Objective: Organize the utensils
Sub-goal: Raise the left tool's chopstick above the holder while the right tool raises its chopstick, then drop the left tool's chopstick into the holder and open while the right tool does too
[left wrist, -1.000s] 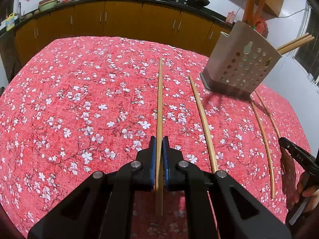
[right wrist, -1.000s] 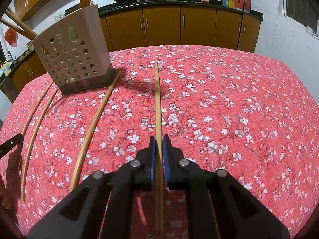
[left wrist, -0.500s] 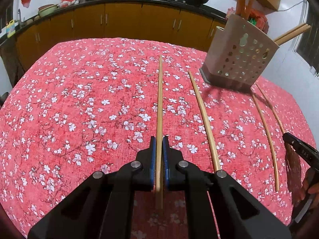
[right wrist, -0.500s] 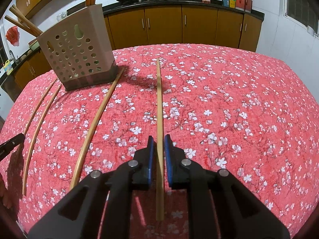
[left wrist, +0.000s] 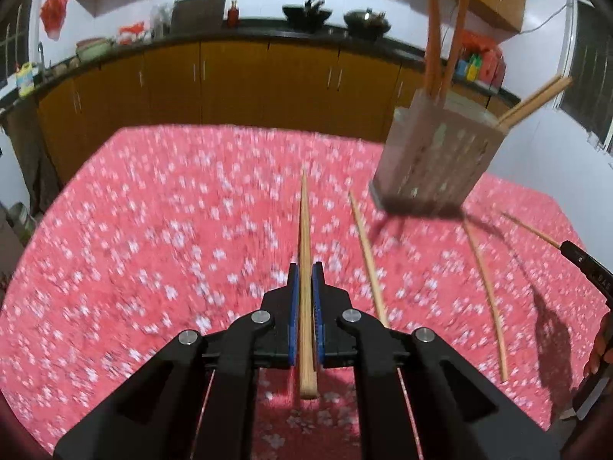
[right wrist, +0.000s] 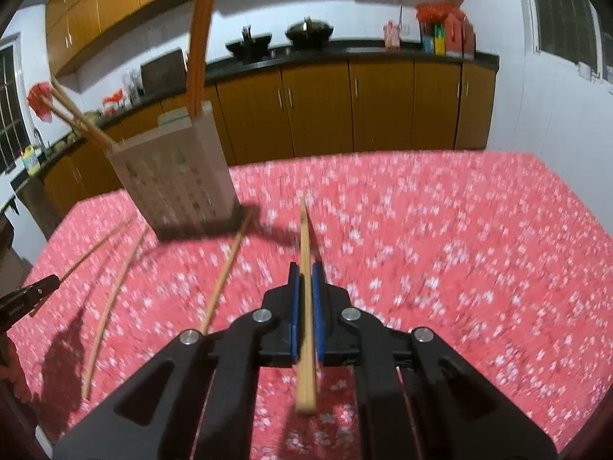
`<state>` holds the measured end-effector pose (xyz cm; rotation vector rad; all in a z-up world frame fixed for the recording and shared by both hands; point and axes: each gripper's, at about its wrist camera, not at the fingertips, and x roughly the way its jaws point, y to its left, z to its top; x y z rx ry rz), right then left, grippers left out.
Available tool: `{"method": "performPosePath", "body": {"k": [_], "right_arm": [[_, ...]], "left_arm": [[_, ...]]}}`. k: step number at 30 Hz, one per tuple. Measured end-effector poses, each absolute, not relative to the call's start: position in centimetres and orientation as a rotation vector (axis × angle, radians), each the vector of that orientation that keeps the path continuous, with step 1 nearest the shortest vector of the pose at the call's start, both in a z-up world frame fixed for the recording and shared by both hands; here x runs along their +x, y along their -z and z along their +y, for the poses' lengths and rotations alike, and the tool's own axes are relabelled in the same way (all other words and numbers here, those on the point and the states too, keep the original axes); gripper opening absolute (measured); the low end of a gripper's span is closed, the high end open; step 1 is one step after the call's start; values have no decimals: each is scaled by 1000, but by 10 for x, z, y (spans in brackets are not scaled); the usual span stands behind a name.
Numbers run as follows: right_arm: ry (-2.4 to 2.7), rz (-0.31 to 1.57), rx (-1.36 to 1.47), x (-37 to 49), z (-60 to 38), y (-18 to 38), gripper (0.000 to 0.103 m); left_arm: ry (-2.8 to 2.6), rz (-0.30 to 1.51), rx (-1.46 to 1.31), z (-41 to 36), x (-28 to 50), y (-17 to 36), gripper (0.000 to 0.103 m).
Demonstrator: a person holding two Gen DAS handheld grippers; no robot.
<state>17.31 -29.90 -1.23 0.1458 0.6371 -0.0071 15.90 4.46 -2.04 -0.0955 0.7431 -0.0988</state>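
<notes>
Nearest, in the left view: left claw (left wrist: 304, 280) pinched shut on the left chopstick (left wrist: 305, 237), raised off the bench (left wrist: 134, 249), tip aimed just left of the holder (left wrist: 436, 161). Likewise in the right view: right claw (right wrist: 304, 280) clamped on the right chopstick (right wrist: 305, 245), lifted, tip aimed right of the holder.

Farther out: three loose chopsticks (left wrist: 367, 257) flat on the cloth, in front of the holder and off to one side of it, none gripped.

Beyond, stowed inside the holder: an upright reddish pair (left wrist: 433, 38) and a leaning pale pair (left wrist: 536, 101).

Judged roughly midway: four in, two in hand, three left to fetch.

Shown only by the left view: bench left of the holder. Shown only by the right view: bench to the holder's right. Holder's holes too blurred to read in either.
</notes>
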Motion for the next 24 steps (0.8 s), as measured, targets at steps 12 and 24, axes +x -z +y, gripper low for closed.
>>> {"method": "performPosePath", "body": {"k": [12, 24], "right_arm": [[16, 442, 165, 157, -307, -39, 8], [-46, 382, 175, 153, -302, -64, 8]], "left_arm": [[130, 528, -163, 47, 144, -46, 7], [161, 469, -160, 44, 141, -67, 7]]}}
